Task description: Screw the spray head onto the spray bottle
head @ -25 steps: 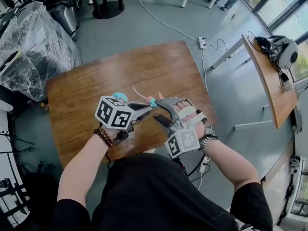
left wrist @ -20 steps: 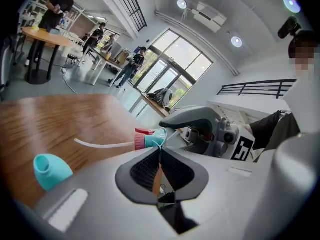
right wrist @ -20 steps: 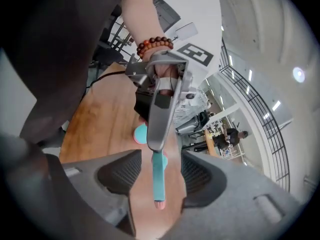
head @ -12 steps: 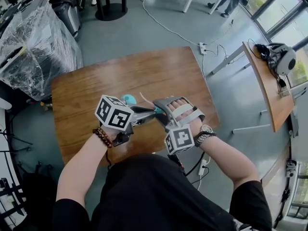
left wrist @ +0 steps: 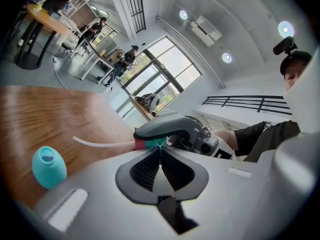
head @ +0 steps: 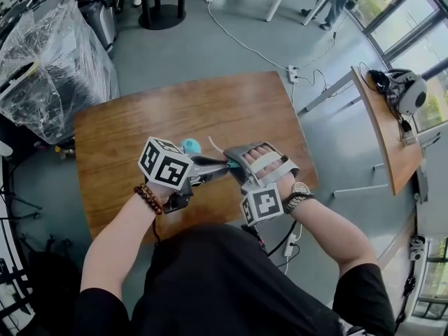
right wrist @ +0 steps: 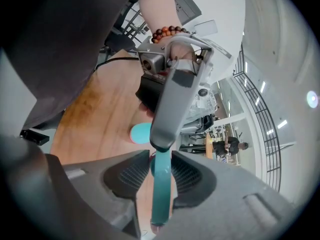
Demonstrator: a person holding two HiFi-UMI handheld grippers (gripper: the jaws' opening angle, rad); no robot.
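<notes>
Tabletop (head: 140, 124) wood; left fingers (left wrist: 140, 169) pinch half-hidden spray head (right wrist: 161, 184); right fingers (right wrist: 125, 176) just clamped it.

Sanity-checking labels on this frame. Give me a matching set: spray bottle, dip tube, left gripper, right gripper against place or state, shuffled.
1 spray bottle
2 dip tube
3 left gripper
4 right gripper

A white, sticks out of the spray head
B shut on the spray head's tube end
C teal, stands on the table
D spray head's teal body between its jaws

Pairs: 1-C, 2-A, 3-B, 4-D. The right gripper's jaws have just been closing.
</notes>
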